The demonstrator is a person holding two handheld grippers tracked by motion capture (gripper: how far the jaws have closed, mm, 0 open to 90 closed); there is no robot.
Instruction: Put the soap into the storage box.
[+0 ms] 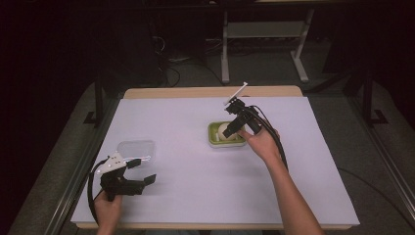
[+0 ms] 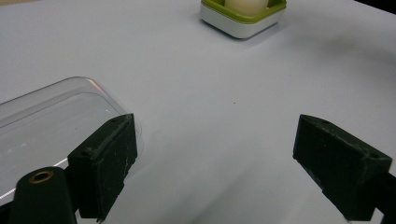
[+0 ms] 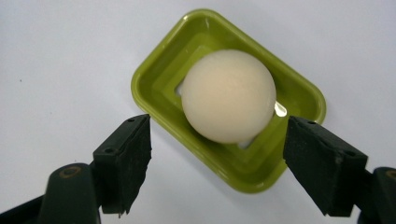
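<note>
Right now the right gripper [image 3: 217, 163] hovers, jaws apart, above the cream ball [image 3: 228, 95] sitting in the green tray [image 3: 154, 79] at mid-table. Likely next: lower and straddle it. The left gripper [image 2: 215, 163], jaws wide, rests beside the clear lid [image 2: 42, 116] at near left.

One desk [image 1: 186, 147] carries everything, under one pale sheet. On it there are three loose things, one of each kind: one green dish [image 3: 154, 79] toward the far edge, one cream ball [image 3: 228, 95] in that dish, and one clear lid [image 1: 136, 148] near the left edge. There are two hand-held grippers, one per hand: the left hand-held gripper [image 1: 142, 182] by the near left corner and the right hand-held gripper [image 1: 230, 131] above the dish. Each has two black jaws, four in all, and two forearms come in over the near edge.
</note>
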